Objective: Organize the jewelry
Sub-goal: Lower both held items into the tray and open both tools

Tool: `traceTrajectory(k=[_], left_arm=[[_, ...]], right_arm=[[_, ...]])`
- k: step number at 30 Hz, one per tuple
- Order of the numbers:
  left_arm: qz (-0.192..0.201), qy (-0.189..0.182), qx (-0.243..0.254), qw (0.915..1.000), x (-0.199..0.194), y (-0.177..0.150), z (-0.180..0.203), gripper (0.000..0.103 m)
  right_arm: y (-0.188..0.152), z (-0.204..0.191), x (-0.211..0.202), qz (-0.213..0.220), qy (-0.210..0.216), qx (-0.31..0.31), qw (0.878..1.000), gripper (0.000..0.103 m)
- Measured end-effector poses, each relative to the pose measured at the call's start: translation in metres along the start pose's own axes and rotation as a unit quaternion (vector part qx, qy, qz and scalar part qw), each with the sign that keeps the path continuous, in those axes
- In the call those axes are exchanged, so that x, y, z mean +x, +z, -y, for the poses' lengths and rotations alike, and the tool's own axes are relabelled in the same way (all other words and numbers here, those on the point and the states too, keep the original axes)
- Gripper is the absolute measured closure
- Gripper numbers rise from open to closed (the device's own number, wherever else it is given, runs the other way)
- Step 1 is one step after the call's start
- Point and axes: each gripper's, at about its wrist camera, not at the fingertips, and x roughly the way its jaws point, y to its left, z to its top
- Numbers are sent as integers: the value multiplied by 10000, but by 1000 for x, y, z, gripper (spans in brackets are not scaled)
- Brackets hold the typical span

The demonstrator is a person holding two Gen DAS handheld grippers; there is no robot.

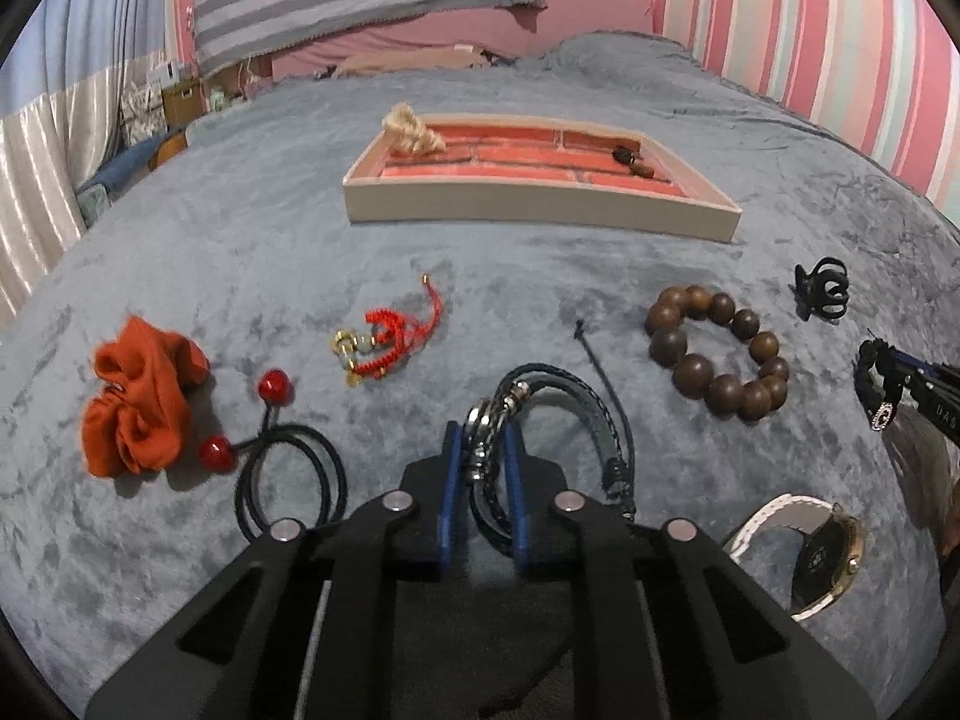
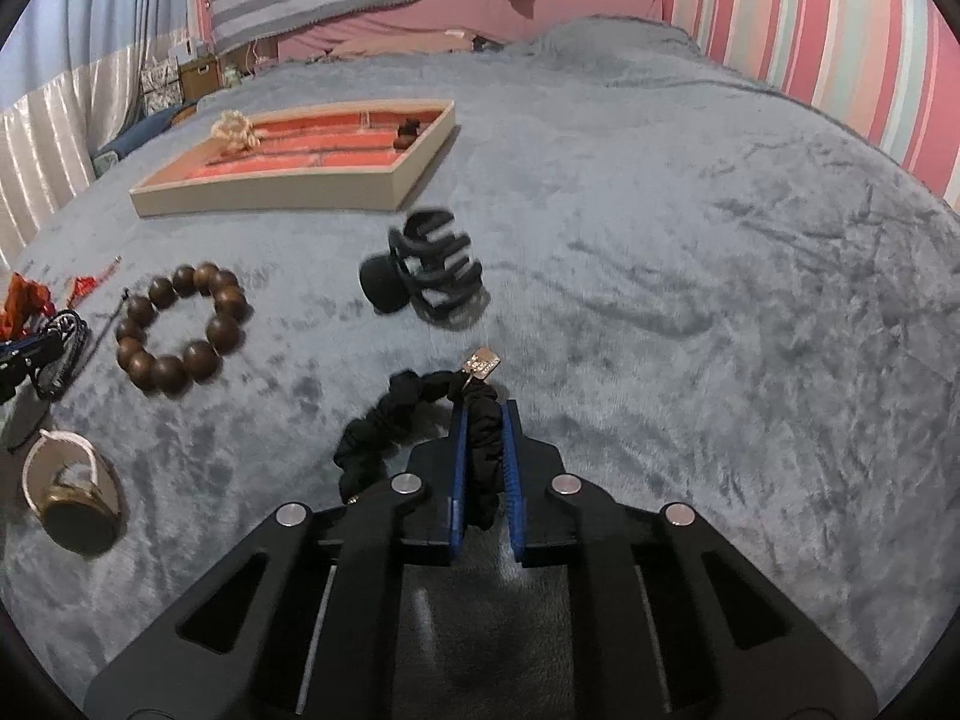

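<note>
Gripping both pieces already: left gripper (image 1: 485,447) is clamped on the braided leather bracelet (image 1: 570,420) at its metal clasp, right gripper (image 2: 485,429) is pinched on the black scrunchie (image 2: 414,426) – both near the blanket's (image 2: 690,300) front edge, tray (image 1: 540,207) well apart toward the far side. Bracelet reads light and floppy, so the stiff clasp is the right hold; loose cords will dangle. Scrunchie is soft, squashes between the pads – its charm tag (image 2: 482,363) could snag on the 2 items already in the tray.

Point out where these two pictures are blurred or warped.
Left wrist view: fisheye bends the tray and bed blanket; mostly sharp. Right wrist view: same bowing, dark corners; the black claw clip and wooden bead bracelet look smeared.
</note>
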Motion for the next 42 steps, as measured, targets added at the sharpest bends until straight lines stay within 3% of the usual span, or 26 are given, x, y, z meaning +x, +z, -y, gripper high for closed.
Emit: traceTrajectory(k=[5, 11, 18, 22, 30, 35, 42], left_arm=[[227, -31, 47, 9997, -14, 14, 2, 88], [571, -40, 100, 9983, -22, 56, 1, 88], [782, 55, 193, 9967, 1, 128, 3, 89], [802, 39, 219, 9965, 26, 169, 5, 89], [349, 119, 60, 9993, 118, 230, -7, 89], [-191, 64, -236, 9995, 180, 255, -26, 89], [-626, 122, -236, 9977, 231, 274, -29, 89]], right_arm=[[18, -7, -14, 242, 124, 14, 9996, 92], [58, -23, -22, 488, 324, -9, 9983, 92], [124, -48, -4, 758, 512, -24, 9958, 92], [170, -61, 26, 806, 665, 51, 9945, 92], [238, -84, 110, 656, 635, 33, 9958, 92], [258, -91, 165, 280, 537, 66, 9981, 92], [277, -89, 227, -447, 462, 135, 9978, 92]])
